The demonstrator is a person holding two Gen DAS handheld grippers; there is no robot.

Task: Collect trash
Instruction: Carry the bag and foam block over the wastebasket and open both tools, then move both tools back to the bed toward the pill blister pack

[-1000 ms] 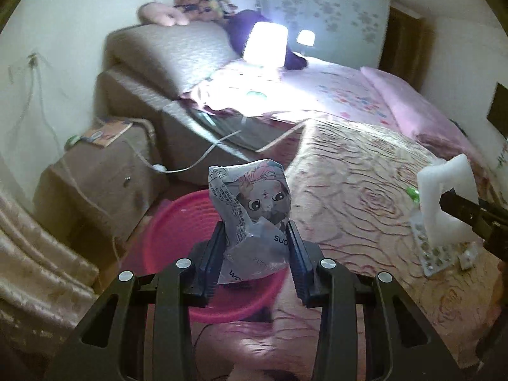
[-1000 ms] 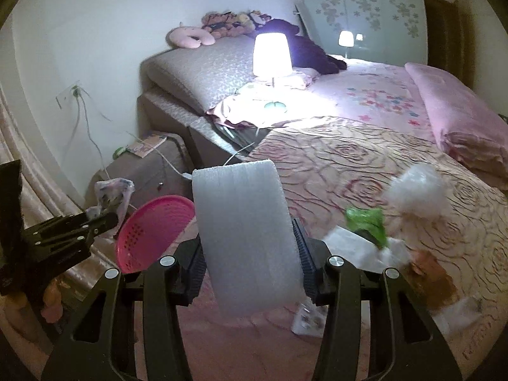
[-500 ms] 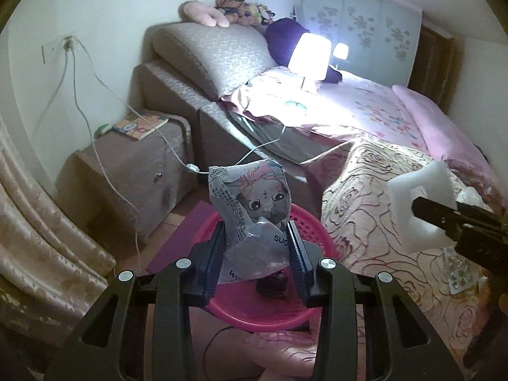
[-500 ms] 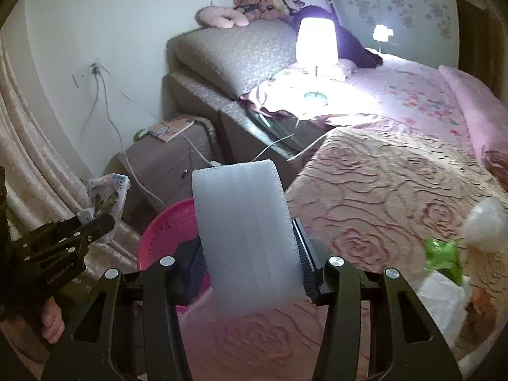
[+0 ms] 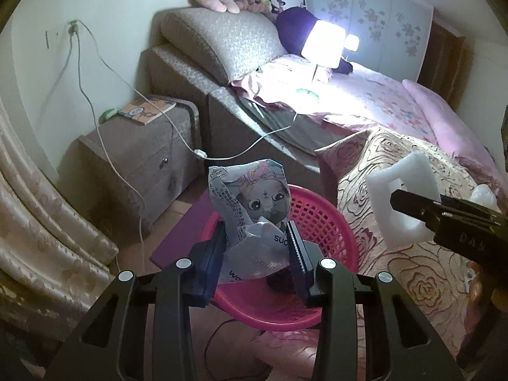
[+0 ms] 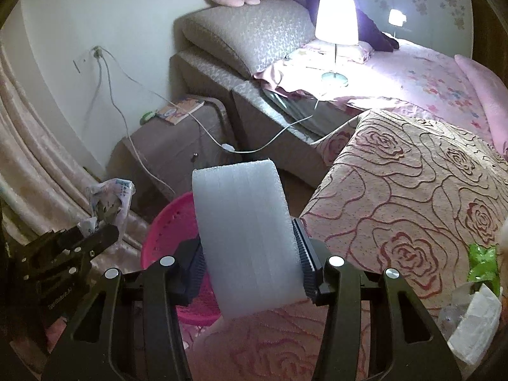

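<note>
My left gripper [image 5: 255,244] is shut on a crumpled plastic wrapper [image 5: 254,206] printed with a cartoon face, held above the pink mesh basket [image 5: 320,222] on the floor beside the bed. The right gripper [image 6: 249,250] is shut on a white foam block [image 6: 244,231], over the bed's near corner with the basket [image 6: 165,238] partly hidden behind it. In the left wrist view the foam block [image 5: 403,197] shows at the right with a square hole. In the right wrist view the wrapper [image 6: 111,203] appears at the left.
A rose-patterned quilt [image 6: 412,197] covers the bed; more trash [image 6: 479,289], green and white, lies at its right edge. A brown nightstand [image 5: 136,158] with a book and trailing white cables [image 5: 127,177] stands left of the basket. Curtains [image 5: 38,228] hang far left. A lit lamp [image 6: 336,25] sits on the bed.
Both grippers have swung left from over the quilt toward the basket, keeping hold of the wrapper and the foam block. The basket now sits under and ahead of the left gripper.
</note>
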